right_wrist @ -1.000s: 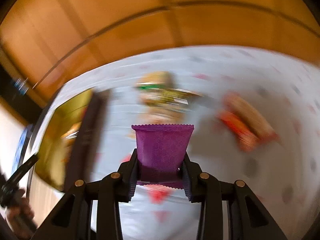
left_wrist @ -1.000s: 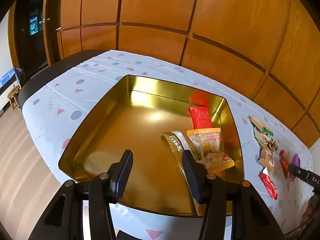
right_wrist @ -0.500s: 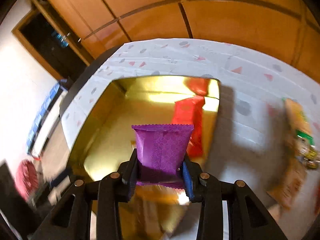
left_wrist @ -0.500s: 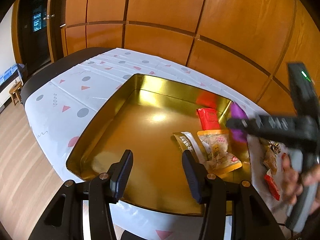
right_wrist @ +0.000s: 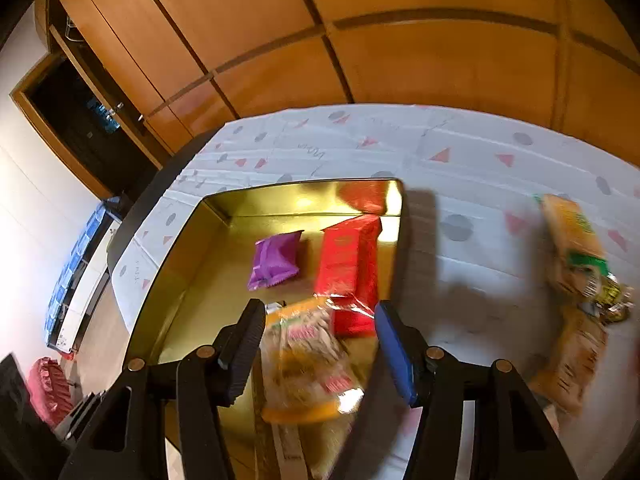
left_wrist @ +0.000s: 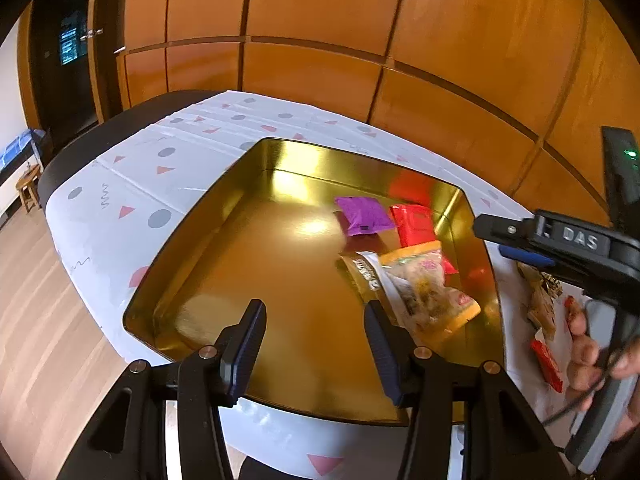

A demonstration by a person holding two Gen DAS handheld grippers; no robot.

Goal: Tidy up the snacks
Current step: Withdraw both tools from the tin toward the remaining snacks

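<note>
A gold tray (left_wrist: 224, 216) (right_wrist: 184, 248) sits on the patterned tablecloth. In it lie a purple packet (left_wrist: 363, 216) (right_wrist: 276, 259), a red packet (left_wrist: 414, 225) (right_wrist: 347, 264), a clear orange-edged snack bag (left_wrist: 428, 292) (right_wrist: 308, 356) and a brown packet (left_wrist: 360, 274). My left gripper (left_wrist: 316, 344) is open and empty over the tray's near edge. My right gripper (right_wrist: 320, 356) is open and empty above the tray's right side; it also shows in the left wrist view (left_wrist: 516, 236).
Several loose snacks lie on the cloth right of the tray: brown and green packets (right_wrist: 580, 264) (left_wrist: 540, 296) and a red one (left_wrist: 548, 364). Wooden wall panels stand behind the table. The table's left edge drops to a wood floor (left_wrist: 36, 320).
My right gripper carried the purple packet from the snack pile over the tray, opened and let it go; the packet now lies in the tray beside the red packet. The left gripper stayed open.
</note>
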